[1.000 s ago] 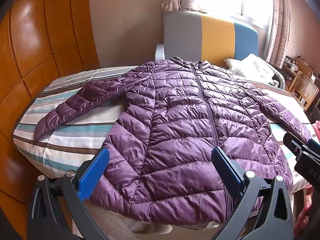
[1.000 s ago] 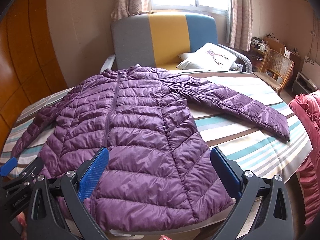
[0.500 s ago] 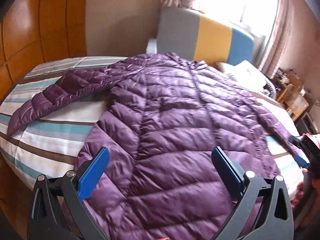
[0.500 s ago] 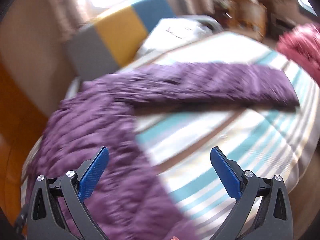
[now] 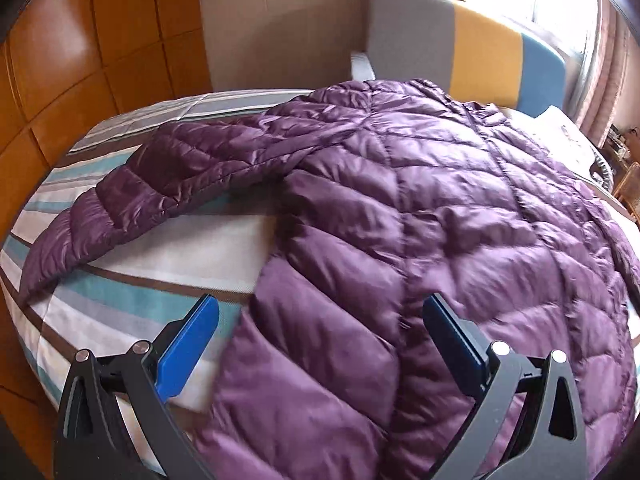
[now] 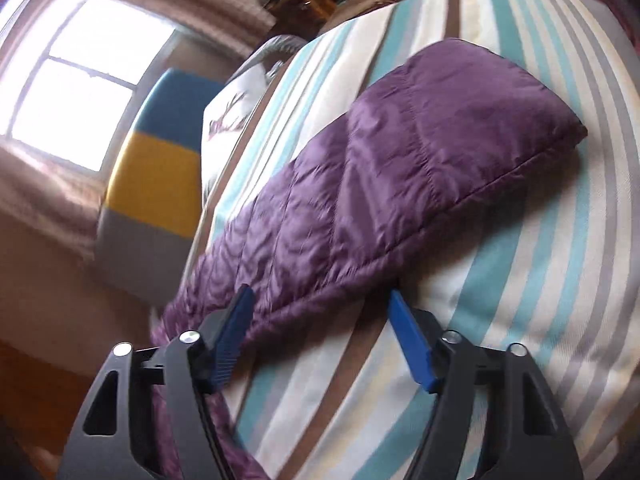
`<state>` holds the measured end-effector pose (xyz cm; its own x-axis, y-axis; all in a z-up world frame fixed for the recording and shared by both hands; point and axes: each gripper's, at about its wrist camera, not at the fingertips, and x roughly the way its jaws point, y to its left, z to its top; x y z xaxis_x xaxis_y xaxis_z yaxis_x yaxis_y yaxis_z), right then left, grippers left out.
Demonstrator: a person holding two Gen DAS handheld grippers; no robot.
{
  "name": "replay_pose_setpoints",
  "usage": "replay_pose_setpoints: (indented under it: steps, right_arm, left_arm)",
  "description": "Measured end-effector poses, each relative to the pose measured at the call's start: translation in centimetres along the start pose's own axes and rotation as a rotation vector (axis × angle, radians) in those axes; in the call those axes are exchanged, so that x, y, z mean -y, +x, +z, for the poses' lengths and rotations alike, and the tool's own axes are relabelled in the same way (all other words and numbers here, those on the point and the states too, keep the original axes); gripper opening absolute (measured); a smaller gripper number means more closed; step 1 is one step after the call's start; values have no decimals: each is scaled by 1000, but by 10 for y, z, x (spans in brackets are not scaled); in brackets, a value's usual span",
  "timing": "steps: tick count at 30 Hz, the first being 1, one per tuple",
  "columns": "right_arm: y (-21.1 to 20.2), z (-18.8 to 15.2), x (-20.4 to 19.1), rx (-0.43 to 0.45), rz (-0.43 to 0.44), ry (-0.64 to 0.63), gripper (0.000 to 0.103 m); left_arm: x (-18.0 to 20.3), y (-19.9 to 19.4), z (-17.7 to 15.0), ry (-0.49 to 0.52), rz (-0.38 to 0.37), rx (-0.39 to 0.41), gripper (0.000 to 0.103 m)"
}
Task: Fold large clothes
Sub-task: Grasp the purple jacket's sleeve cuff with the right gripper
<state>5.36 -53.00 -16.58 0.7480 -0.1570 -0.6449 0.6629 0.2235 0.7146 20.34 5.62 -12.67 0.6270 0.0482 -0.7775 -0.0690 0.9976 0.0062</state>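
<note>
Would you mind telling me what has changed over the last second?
Both grippers came down closer to the jacket. The right gripper rolled over onto the sleeve, and its fingers have been closing around the sleeve's edge, not yet pinching. The jacket stays flat on the bed.

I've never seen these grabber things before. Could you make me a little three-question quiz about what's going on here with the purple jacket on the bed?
1. True or false: the purple jacket is already folded into a neat square.
2. Which part of the jacket lies ahead of the right gripper? A) the hood B) a sleeve C) a pocket
3. Fill in: the jacket lies on a ______ bedspread.

Key
1. False: it lies spread out, the sleeves stretched to the sides.
2. B: the sleeve's edge sits between the jaws, which have just been closing, but the pads do not yet press on it. The left gripper hangs open over the jacket's body.
3. Striped.
</note>
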Motion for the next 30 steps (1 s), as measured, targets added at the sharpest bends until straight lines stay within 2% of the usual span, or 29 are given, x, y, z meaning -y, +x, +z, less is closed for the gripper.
replay_pose_setpoints:
  steps: [4,7,10,11,13,15,18,23,25,30]
  right_arm:
    - [7,12,16,46,27,150,43]
    - [8,24,24,72,48,214,42]
    - [8,34,26,99,40,218,41]
    - [10,37,25,104,34,207,38]
    - [15,40,25,92,10,187,16]
    - [22,45,26,80,-3,162,12]
    - [24,50,6,100,-43,43,10]
    - [25,44,-61,142,-90,-262,10]
    - [32,29,-95,140,-104,-399,10]
    - [53,-16,-145,107,-95,-611,10]
  left_arm:
    - [-9,16,-3,-1,9,-14,101]
    - [-15,23,-6,-22,-21,-23,101]
    - [-19,24,-10,-34,-41,-28,101]
    - [-19,24,-11,-33,-41,-28,101]
    - [-17,23,-13,-16,-33,-27,101]
    - [-15,25,-13,11,-17,-31,101]
    - [-15,26,-14,16,-8,-35,101]
    - [-13,25,-17,30,6,-26,101]
    - [-14,24,-18,27,1,-20,101]
    - [-16,23,-19,21,-16,-7,101]
